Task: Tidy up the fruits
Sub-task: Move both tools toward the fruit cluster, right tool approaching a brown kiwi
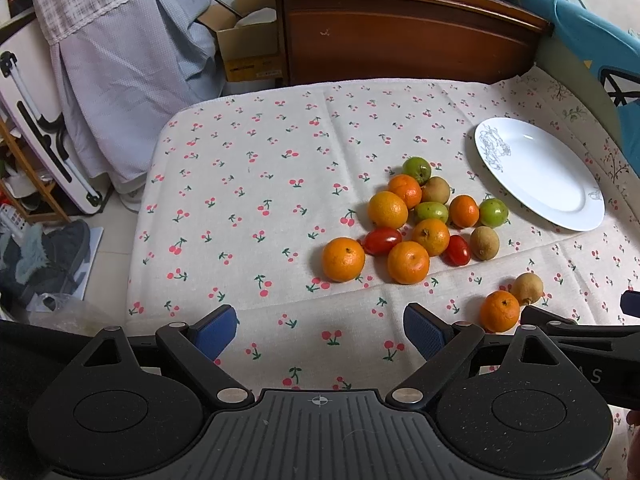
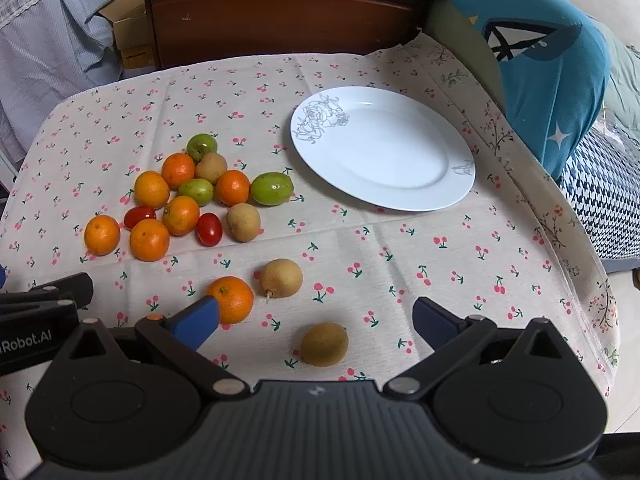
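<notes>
Fruits (image 2: pixel 188 196) lie clustered beyond both grippers' wide-spread fingers (image 2: pixel 196 322), none held.

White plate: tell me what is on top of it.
Nothing lies on the white plate; only its printed grey line drawings show. All the fruit sits on the cherry-print cloth beside it. What is under the plate is covered.

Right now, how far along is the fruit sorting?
Done: nothing visible. The white plate is bare, and the main fruit pile sits on the cloth to its left.
In hand: nothing. The left gripper and right gripper are both open and hold nothing; the right one is nearest the stray brown fruit and lone orange.
Left: every fruit.
</notes>
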Demonstrator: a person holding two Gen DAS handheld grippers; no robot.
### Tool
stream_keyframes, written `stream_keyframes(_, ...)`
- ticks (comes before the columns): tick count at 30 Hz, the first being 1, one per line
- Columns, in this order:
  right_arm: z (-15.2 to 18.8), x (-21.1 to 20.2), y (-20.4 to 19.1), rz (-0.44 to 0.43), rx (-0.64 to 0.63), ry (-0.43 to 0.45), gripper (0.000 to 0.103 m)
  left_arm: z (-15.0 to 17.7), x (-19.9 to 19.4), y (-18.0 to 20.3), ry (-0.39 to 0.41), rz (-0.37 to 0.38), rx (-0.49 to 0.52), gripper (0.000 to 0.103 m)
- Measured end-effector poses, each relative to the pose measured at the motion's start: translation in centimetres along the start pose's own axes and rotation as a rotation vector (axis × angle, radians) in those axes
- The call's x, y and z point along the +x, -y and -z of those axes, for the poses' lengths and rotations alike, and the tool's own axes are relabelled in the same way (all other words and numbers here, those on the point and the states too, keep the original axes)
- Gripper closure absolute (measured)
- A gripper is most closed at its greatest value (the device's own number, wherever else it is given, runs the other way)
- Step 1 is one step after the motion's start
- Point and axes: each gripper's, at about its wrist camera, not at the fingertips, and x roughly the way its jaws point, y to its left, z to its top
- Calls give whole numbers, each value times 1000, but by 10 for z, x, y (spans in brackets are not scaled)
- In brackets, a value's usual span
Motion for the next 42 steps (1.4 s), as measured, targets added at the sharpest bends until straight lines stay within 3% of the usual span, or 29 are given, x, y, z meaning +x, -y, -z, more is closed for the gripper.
stream_keyframes(35,2,1,-6,-7,-26,-8,5,6,2,-4,-12,-1,7,11)
stream_keyframes(42,4,-4,10,-95,-18,22,5,4,1,-12,11,21,-5,11)
